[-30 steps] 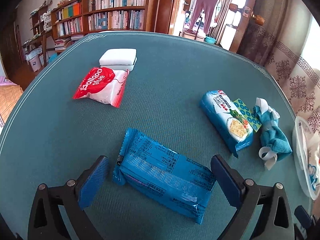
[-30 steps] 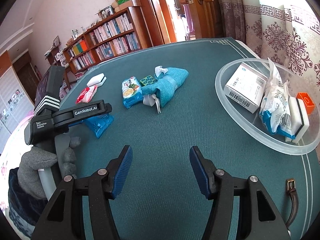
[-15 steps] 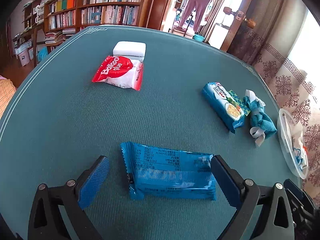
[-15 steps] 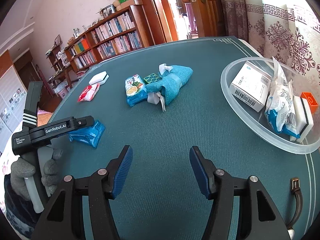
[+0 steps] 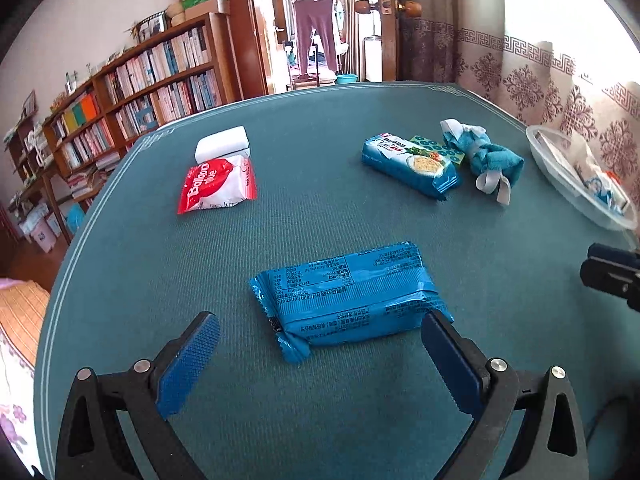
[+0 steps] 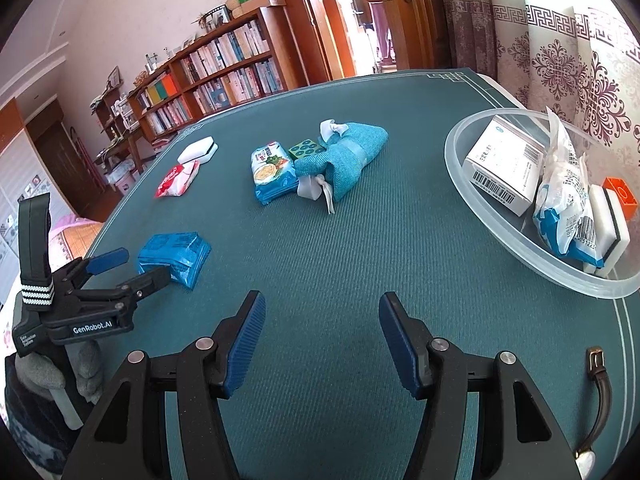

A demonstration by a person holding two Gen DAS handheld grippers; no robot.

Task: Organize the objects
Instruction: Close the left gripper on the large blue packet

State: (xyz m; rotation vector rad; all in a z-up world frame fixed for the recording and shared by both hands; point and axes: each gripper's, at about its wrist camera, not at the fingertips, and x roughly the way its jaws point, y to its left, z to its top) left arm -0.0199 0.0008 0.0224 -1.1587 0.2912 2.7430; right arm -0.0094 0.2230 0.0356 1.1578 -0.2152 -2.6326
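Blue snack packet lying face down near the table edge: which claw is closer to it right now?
Left. The left claw stands open around the blue snack packet, not yet gripping. The right claw hangs open over bare cloth, well off to the packet's side.

Teal ribbed tablecloth with pale border lines; near blue packet with dark print; far-left red-and-white pouch; right teal cloth bag, white ribbon.

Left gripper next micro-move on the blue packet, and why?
Probably ease the left gripper forward a little, then close. Its jaws stand open astride the blue packet, which lies flat on the table; the pads reach only its near edge, so closing now would likely pinch just the wrapper's edge.
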